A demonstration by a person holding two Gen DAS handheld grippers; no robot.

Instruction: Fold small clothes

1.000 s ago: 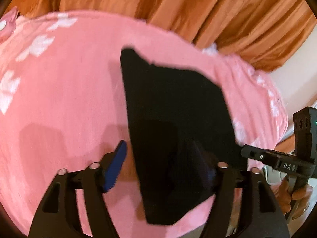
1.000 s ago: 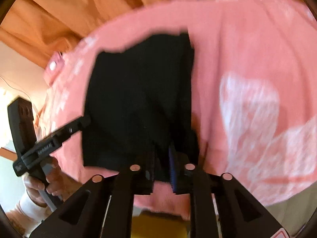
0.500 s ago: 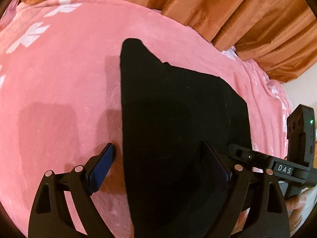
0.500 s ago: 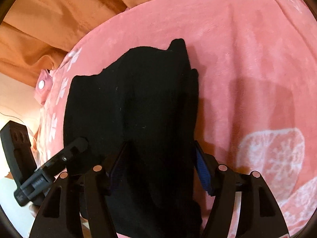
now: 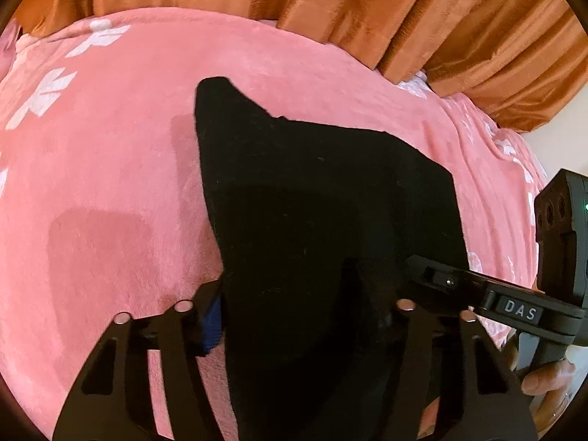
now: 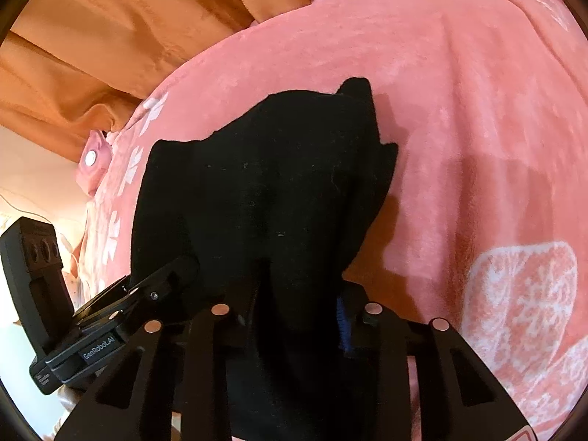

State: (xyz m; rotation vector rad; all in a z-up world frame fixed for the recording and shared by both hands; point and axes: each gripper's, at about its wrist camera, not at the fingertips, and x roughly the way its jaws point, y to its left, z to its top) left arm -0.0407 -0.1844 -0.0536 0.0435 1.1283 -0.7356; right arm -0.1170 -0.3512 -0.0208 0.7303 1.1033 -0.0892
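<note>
Black garment [image 5: 323,213] lies spread on the pink blanket [image 5: 110,169], toward the near edge of the bed, with its near end running down between the fingers of both tools. One pointed corner of it reaches toward the far edge, where the orange curtain [image 5: 367,11] hangs.

Left gripper [image 5: 294,312]: jaws set wide, cloth between them. The blue pad of its left finger [image 5: 211,325] sits right at the garment's left edge; the other finger is lost against the black fabric. Cannot tell whether the pads are pressing the cloth.

Right gripper [image 6: 294,312]: jaws at a middling gap, a bunched fold of the garment filling the space between them. A strip of blue pad [image 6: 343,325] shows just beside the fold on the right side. Actual clamping not confirmable from this view.

The two tools sit close side by side at the near edge; each shows in the other's camera. In the left wrist view, a hand [image 5: 544,382] grips the right tool's handle at the lower right.

White flower prints [image 6: 522,301] on the blanket, to the right of the garment.
</note>
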